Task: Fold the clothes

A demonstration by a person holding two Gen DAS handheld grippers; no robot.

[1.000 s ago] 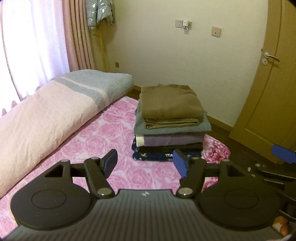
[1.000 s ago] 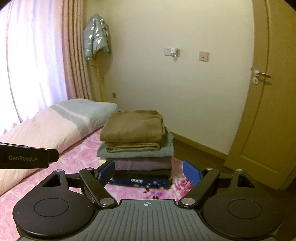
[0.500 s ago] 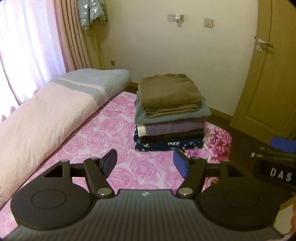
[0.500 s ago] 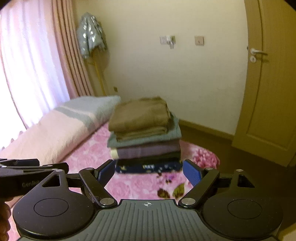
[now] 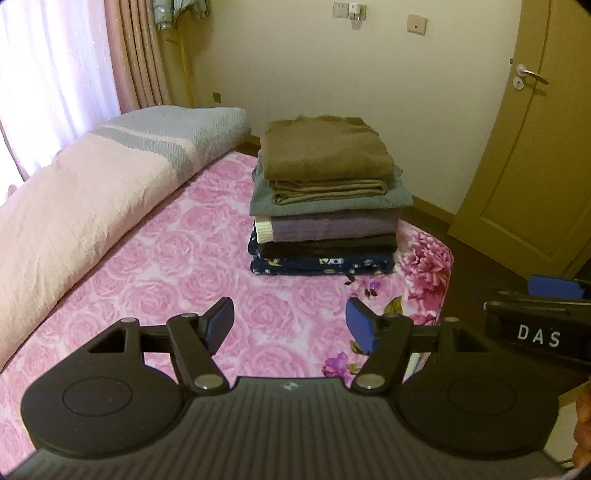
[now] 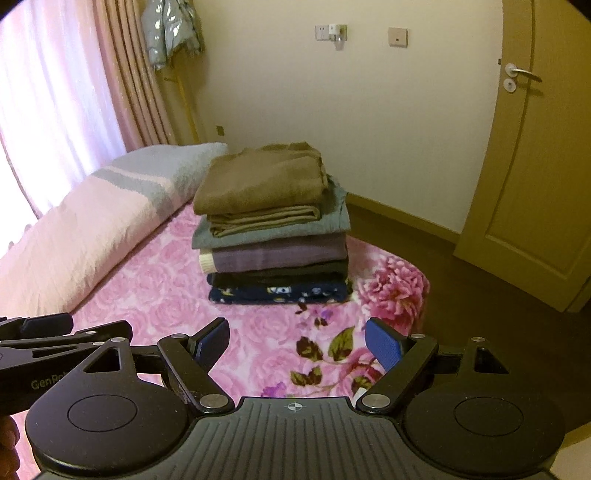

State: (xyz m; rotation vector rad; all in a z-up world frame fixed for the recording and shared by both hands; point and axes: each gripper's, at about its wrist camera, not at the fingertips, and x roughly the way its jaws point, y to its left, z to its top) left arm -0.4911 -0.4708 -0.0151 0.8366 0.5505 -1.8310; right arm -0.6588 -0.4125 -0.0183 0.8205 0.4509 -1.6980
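A stack of folded clothes (image 5: 325,206) stands on the pink rose bedspread (image 5: 177,280) near the bed's far corner, a brown garment (image 5: 325,151) on top, grey, purple, black and navy floral ones below. It also shows in the right wrist view (image 6: 273,236). My left gripper (image 5: 290,325) is open and empty, held above the bedspread well short of the stack. My right gripper (image 6: 297,341) is open and empty, also short of the stack. Each gripper shows at the edge of the other's view.
A rolled pink and grey quilt (image 5: 92,206) lies along the bed's left side by the pink curtains (image 5: 136,55). A wooden door (image 5: 524,147) stands at the right, dark floor before it. A silver jacket (image 6: 170,33) hangs on a stand.
Both grippers have drawn back from the stack and risen, so more bedspread shows before them. Both stayed open and empty.
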